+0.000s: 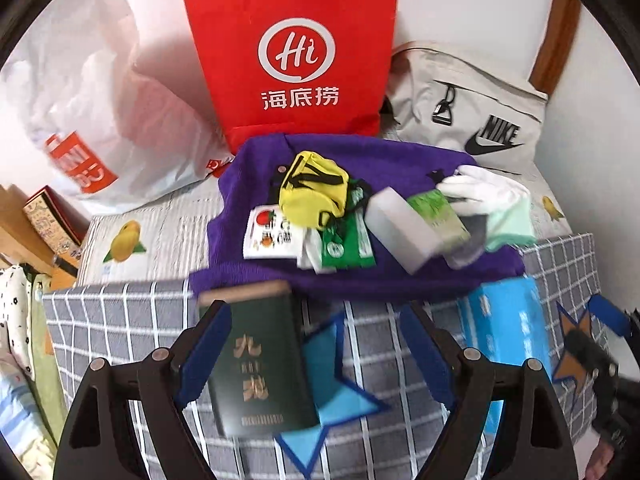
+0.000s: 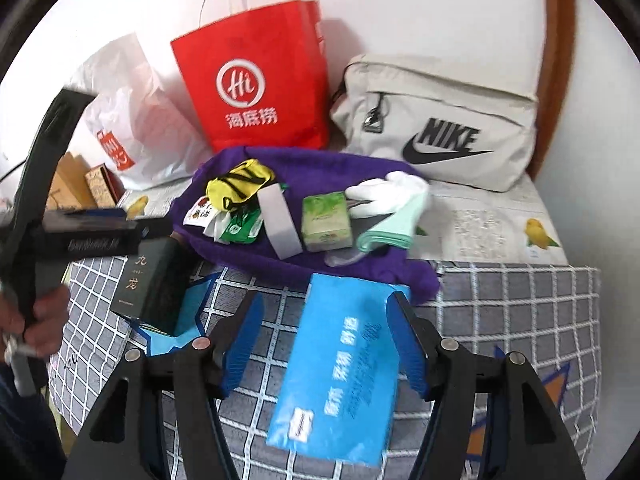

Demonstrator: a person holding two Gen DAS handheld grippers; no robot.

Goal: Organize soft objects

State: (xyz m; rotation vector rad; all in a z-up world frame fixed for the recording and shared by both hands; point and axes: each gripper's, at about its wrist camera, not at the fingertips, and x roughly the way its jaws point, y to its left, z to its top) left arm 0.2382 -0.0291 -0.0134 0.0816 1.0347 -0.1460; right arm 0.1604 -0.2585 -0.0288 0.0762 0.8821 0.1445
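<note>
A purple cloth (image 1: 360, 276) (image 2: 320, 172) lies on the bed with a yellow pouch (image 1: 312, 192) (image 2: 240, 182), white glove (image 1: 484, 188) (image 2: 388, 190), mint cloth (image 1: 514, 224) (image 2: 394, 226), green tissue box (image 1: 438, 216) (image 2: 326, 222), grey block (image 1: 404, 232) (image 2: 278, 220) and green packets (image 1: 344, 246) (image 2: 242, 228). My left gripper (image 1: 316, 344) is open around a dark green box (image 1: 260, 364) (image 2: 148, 284). My right gripper (image 2: 328, 340) is open around a blue tissue pack (image 2: 340, 376) (image 1: 504, 320).
A red paper bag (image 1: 292, 52) (image 2: 256, 92), a white plastic bag (image 1: 92, 112) (image 2: 136, 128) and a beige Nike bag (image 1: 472, 108) (image 2: 436, 120) stand against the back wall. A grey checked blanket (image 1: 120, 320) (image 2: 520, 308) with star patches covers the near bed.
</note>
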